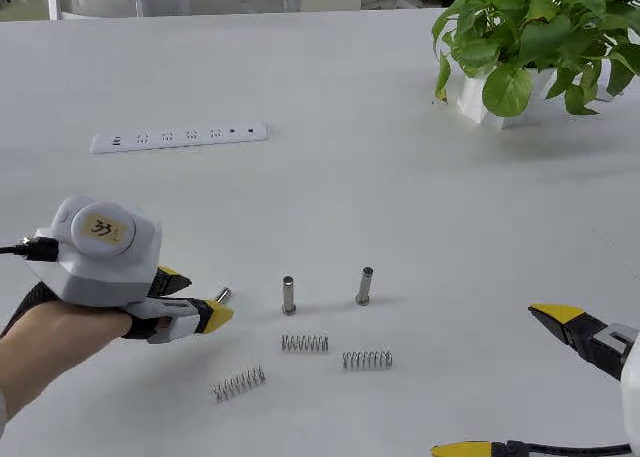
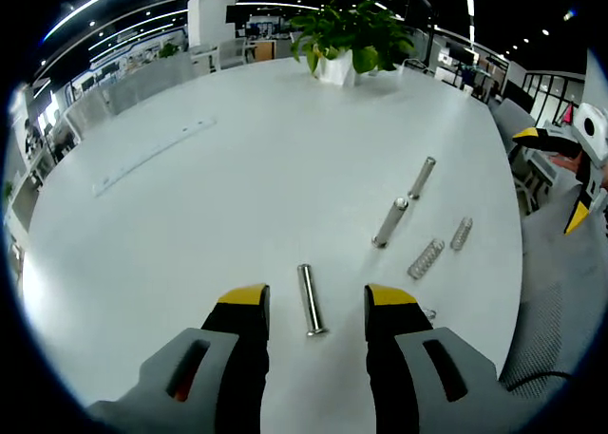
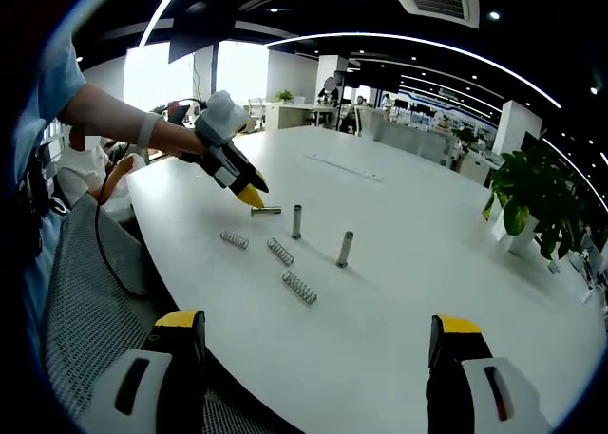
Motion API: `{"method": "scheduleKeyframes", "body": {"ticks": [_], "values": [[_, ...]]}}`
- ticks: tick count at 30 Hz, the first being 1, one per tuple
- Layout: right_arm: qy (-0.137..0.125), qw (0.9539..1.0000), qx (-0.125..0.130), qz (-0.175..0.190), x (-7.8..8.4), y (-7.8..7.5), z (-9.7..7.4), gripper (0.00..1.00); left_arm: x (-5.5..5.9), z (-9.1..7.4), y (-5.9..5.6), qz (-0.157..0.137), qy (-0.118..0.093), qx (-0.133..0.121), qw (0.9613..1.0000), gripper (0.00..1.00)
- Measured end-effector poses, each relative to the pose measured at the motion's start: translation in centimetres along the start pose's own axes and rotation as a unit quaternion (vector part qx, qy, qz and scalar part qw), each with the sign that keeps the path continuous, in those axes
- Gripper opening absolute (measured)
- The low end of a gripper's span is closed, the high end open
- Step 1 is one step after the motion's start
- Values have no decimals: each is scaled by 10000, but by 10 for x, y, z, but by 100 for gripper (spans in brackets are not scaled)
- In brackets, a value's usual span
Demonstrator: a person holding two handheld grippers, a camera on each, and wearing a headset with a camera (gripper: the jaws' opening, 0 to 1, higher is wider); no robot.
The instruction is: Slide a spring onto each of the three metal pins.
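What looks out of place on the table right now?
One metal pin lies flat between the jaws of the open left gripper; the other two pins stand upright. The three springs lie loose on the table. Nothing else stands out.

the wide white table (image 1: 400, 197) has lots of open room. two short shiny metal pins (image 1: 288, 295) stand up in the middle (three little wire springs (image 1: 305, 344) lie just in front).

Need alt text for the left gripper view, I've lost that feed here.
The open left gripper straddles a metal pin lying flat on the white table, not gripping it. Beyond to the right, two more pins stand upright with springs lying beside them; a potted plant sits at the far edge.
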State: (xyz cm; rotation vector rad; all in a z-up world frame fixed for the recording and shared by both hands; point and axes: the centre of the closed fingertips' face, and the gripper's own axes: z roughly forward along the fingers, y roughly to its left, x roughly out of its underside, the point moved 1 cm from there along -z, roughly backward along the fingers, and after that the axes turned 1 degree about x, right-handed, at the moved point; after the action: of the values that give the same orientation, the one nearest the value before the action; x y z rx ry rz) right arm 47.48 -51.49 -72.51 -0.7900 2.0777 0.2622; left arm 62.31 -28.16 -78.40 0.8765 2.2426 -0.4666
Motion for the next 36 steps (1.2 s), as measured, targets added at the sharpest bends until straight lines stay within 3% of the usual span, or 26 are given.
{"method": "scheduleKeyframes", "body": {"ticks": [10, 16, 23, 26, 36], "values": [[12, 10000, -5, 26, 1, 3, -1, 98, 5, 15, 6, -43, 236, -61, 9997, 23], [29, 10000, 19, 14, 2, 3, -2, 98, 5, 20, 7, -56, 307, -81, 9995, 21], [41, 10000, 50, 48, 5, 3, -4, 98, 9, 27, 6, 146, 489, -77, 9987, 18], [42, 10000, 53, 60, 6, 4, -5, 98, 13, 27, 7, 457, 701, -181, 9963, 18], [85, 10000, 6, -8, 5, 6, -3, 98, 9, 30, 5, 494, 877, -171, 9948, 15]]}}
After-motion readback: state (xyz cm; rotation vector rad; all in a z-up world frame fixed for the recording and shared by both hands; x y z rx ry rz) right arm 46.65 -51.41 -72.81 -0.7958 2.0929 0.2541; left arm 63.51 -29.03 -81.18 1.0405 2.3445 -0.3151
